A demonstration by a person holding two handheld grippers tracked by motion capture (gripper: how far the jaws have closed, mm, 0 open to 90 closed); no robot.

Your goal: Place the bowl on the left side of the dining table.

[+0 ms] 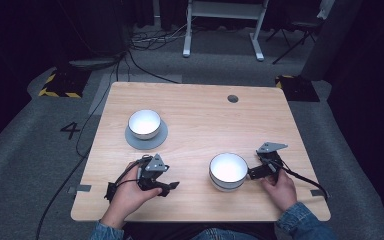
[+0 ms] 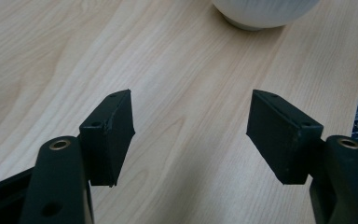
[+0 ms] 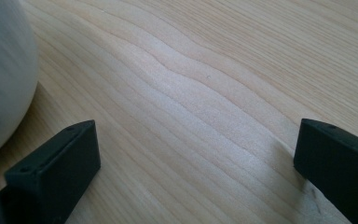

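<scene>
Pale wood-grain rectangular tabletop (image 1: 200,115), round cable hole (image 1: 233,98) near far edge. Two white round bowls on it. Far-left white bowl (image 1: 144,123) sits on a grey round saucer (image 1: 130,139), well in from the left edge. Near white bowl (image 1: 228,171) sits right of centre, bare wood all round it except on its right side.

Left black two-jaw gripper (image 1: 169,187) held in the person's left hand (image 1: 128,196), low over the near-left part of the table, jaws pointing right toward the near bowl, well apart from it. In left gripper view the jaws stand released, wide gap, nothing between but wood; near bowl (image 2: 261,11) is cut off at the top edge, only its base and lower wall show. Denim sleeve at that view's right edge.

Right black two-jaw gripper (image 1: 252,173) held in the right hand (image 1: 280,190), just beside the near bowl's right side; touching or not, cannot tell from above. In right gripper view the jaws are released, spread wide, bare wood between; bowl wall (image 3: 2,79) is blurred, cut off at left, just beside the left jaw, outside the gap.

Open table: whole centre strip and far-right quarter. Near edge close behind both hands. Grey carpet floor (image 1: 25,150) around, dark beyond.
</scene>
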